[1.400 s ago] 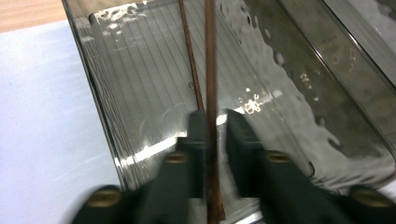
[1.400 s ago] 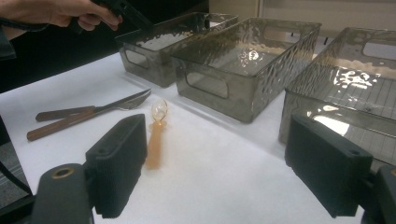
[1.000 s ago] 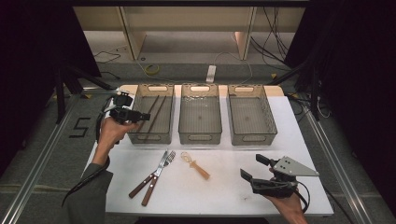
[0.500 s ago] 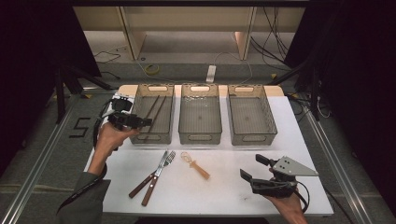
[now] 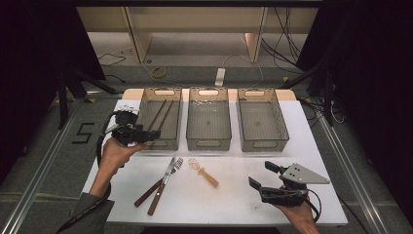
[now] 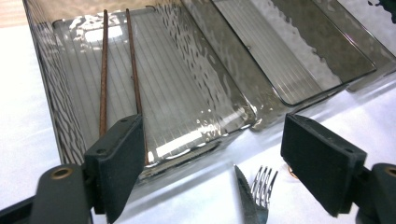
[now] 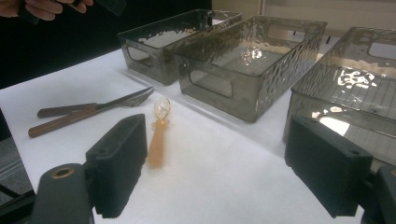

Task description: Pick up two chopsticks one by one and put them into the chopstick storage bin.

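Pulled back toward the person since a second ago: left tongs point(image 5: 146, 136), earlier over the left bin point(image 5: 158, 145), now hovering at that bin's near left corner, jaws spread wide with nothing between them. Unmoved meanwhile: right tongs point(image 5: 262, 174), far to the right of the left bin and well nearer the person, low over the worktop point(image 5: 234, 204), likewise released and empty. Lying inside the left bin, two brown chopsticks point(image 5: 160, 114), side by side along its length. Just in front of the left bin's near wall, flat on the worktop, a knife point(image 5: 168, 170) and a fork point(image 5: 176, 165), heads toward the bin, wooden handles slanting back toward the person, the two lying close and seeming to touch or cross near the necks. A little to the right of the left bin, also in front, a small spoon point(image 5: 204, 173) with an orange handle. Probably next for the left tongs: the knife or fork. Likely stiff, fairly light, slick on the polished metal, less so on the wood. Best taken across the wooden handle, near the middle for balance, not on the thin blade or tines, where slipping seems likely. Worth separating first, or closing on the outer handle alone, since lifting one could drag the other. Lying flat, so little clearance underneath; expect to press down close to the worktop before closing.
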Available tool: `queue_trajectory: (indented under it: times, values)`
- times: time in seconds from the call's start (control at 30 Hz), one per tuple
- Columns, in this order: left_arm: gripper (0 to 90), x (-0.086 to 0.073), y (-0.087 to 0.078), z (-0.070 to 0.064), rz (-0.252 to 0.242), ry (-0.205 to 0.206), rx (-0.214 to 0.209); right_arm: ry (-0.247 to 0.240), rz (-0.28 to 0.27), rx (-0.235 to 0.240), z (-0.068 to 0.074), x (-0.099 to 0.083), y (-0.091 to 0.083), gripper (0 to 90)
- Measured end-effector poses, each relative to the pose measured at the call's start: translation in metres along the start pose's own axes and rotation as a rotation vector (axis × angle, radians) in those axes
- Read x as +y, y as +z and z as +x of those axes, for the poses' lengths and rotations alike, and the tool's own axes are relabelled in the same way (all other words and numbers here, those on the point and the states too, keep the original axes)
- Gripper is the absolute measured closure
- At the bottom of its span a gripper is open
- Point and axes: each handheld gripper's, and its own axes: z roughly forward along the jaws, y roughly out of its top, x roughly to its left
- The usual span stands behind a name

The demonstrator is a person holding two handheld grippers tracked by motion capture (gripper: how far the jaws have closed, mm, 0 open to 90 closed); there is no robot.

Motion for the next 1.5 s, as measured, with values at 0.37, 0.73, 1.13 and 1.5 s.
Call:
queue_trajectory:
  times: [0.37, 0.73, 1.13, 1.5]
  values:
    - [19.9, -0.019, 0.002, -0.022, -0.033, 0.013, -0.036, -0.011, 0.039, 0.038, 0.008, 0.006, 0.014, 21.9]
    - [19.9, -0.041, 0.002, -0.036, -0.064, 0.019, -0.112, -0.057, 0.141, 0.093, 0.022, 0.016, 0.049, 22.5]
    - [18.4, -0.055, 0.002, -0.044, -0.041, 0.057, -0.127, -0.067, 0.256, 0.130, 0.025, 0.022, 0.074, 22.5]
    - [17.5, -0.061, 0.000, -0.051, -0.032, 0.088, -0.110, -0.078, 0.335, 0.151, 0.025, 0.026, 0.094, 23.1]
